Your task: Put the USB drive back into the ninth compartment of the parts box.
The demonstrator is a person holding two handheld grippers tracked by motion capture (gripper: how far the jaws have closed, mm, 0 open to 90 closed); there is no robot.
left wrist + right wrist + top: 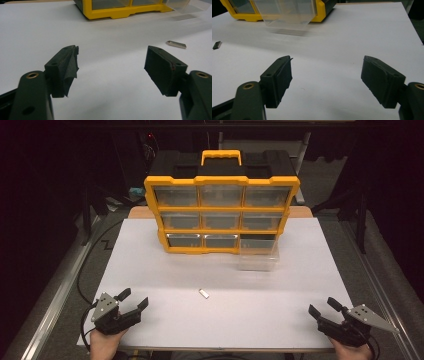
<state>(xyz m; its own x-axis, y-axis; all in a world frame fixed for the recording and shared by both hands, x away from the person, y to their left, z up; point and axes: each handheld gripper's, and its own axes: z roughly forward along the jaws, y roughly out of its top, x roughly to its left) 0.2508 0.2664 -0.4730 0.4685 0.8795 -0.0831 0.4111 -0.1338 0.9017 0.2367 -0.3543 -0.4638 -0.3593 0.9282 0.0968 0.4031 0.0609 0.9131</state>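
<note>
High view shows the left gripper (134, 300) and right gripper (322, 308) near the front corners of the white table (150, 270), both with jaws spread and holding nothing. Between them, farther in, lies a small metal piece (203, 293). Beyond it, a clear drawer (258, 255) sits pulled out of the yellow organizer (222, 215).

Right gripper (327, 80) agape (clear drawer (287, 13) beyond)
</note>
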